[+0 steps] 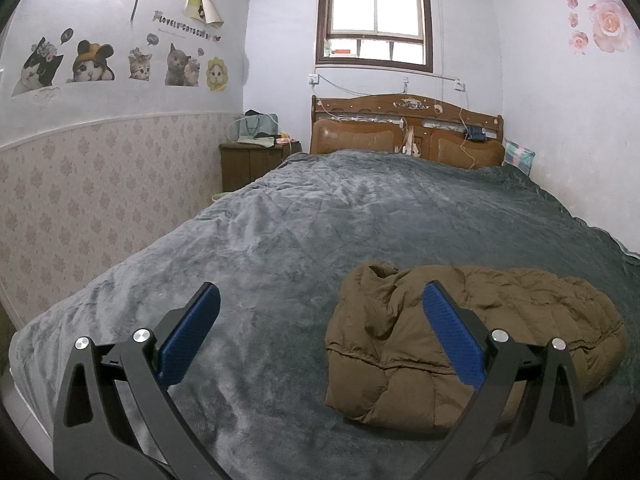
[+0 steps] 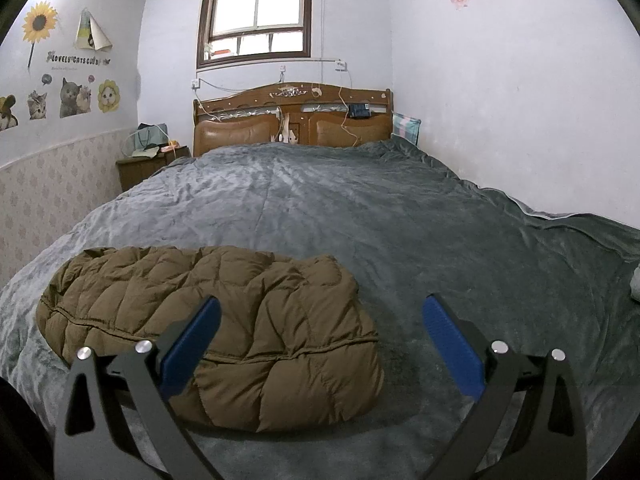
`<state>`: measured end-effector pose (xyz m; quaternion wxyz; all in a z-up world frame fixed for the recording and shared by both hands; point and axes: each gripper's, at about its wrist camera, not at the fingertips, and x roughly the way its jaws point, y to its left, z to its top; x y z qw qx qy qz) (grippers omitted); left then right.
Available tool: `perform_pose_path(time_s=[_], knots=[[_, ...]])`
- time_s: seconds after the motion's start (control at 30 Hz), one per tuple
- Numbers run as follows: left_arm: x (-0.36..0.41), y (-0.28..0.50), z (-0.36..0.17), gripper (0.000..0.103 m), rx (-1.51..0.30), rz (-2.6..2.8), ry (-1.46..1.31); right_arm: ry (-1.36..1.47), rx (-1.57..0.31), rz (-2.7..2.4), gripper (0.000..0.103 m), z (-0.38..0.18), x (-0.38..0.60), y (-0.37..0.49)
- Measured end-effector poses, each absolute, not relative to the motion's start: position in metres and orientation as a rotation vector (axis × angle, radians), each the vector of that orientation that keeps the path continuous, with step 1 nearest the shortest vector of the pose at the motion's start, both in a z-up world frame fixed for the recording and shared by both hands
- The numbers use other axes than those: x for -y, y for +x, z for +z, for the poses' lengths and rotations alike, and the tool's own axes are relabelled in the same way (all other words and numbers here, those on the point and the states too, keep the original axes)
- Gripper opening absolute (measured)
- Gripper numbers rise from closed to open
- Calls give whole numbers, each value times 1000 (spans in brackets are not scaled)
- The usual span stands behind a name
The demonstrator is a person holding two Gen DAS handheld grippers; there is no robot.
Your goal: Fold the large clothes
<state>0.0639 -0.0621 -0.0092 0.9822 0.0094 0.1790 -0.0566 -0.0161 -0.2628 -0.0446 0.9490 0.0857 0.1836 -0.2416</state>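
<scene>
Nearest the cameras, both grippers hang spread wide and empty above the bed's foot. Left gripper (image 1: 320, 336) has the jacket (image 1: 460, 344) ahead and to its right; right gripper (image 2: 320, 340) has it ahead and to its left, so it lies between them, neither clearly nearer. Jacket sits bundled on the blanket (image 1: 280, 220), long axis crosswise. Beyond: headboard (image 1: 404, 128), window (image 1: 374, 20).
</scene>
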Motion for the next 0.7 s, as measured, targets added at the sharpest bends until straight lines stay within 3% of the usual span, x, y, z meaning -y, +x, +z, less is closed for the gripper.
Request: perform_pose_path(time_s=[0.7], knots=[[85, 54, -10, 100, -372, -87, 65, 177, -380, -497, 101, -45, 263, -14]])
